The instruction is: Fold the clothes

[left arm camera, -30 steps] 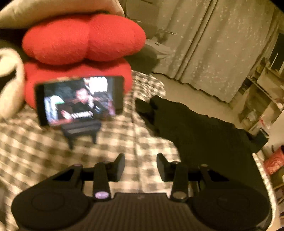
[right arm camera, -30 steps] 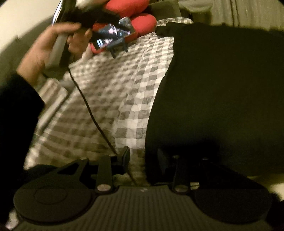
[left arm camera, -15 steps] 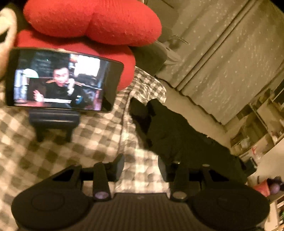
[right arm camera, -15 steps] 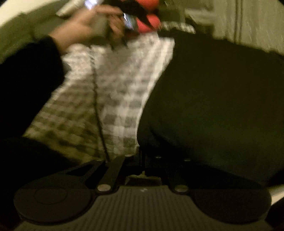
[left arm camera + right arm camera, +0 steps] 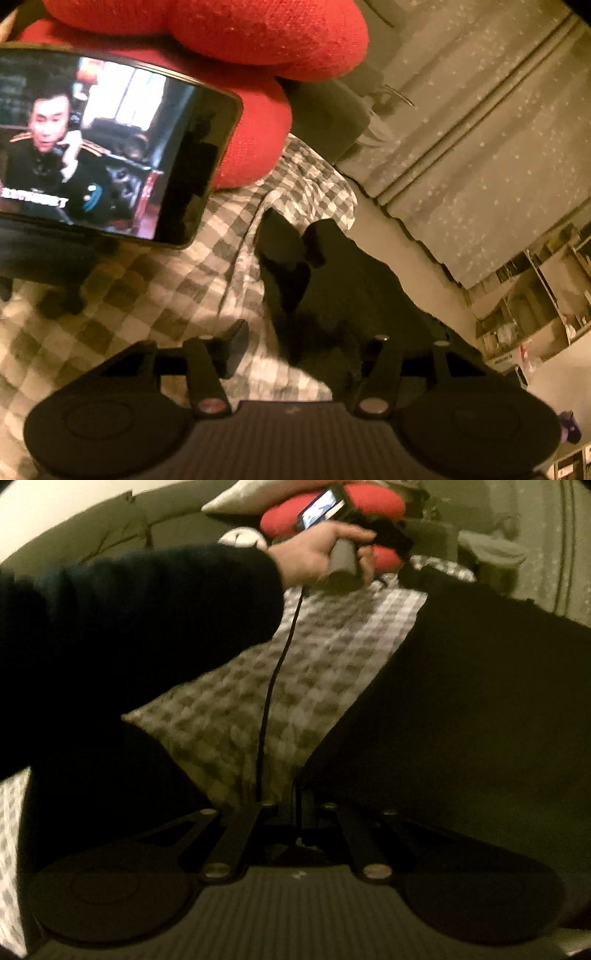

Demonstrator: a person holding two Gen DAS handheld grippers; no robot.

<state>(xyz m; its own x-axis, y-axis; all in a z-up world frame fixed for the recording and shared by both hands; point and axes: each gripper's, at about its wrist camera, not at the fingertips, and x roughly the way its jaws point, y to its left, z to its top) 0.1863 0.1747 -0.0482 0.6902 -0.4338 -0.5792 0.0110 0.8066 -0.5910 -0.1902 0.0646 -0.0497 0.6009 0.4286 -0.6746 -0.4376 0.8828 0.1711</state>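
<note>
The black garment (image 5: pixel 461 701) lies on the checked bed (image 5: pixel 295 672), its long axis running away from the right hand-held gripper (image 5: pixel 298 805), which seems pinched on its near edge; the left hand-held gripper (image 5: pixel 295 343) hangs spread above its far end

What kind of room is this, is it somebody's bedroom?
Probably a bedroom at home. A black garment lies on a checked bedspread, red cushions are piled at its far end behind a phone playing a video, and long curtains hang at the side.
</note>
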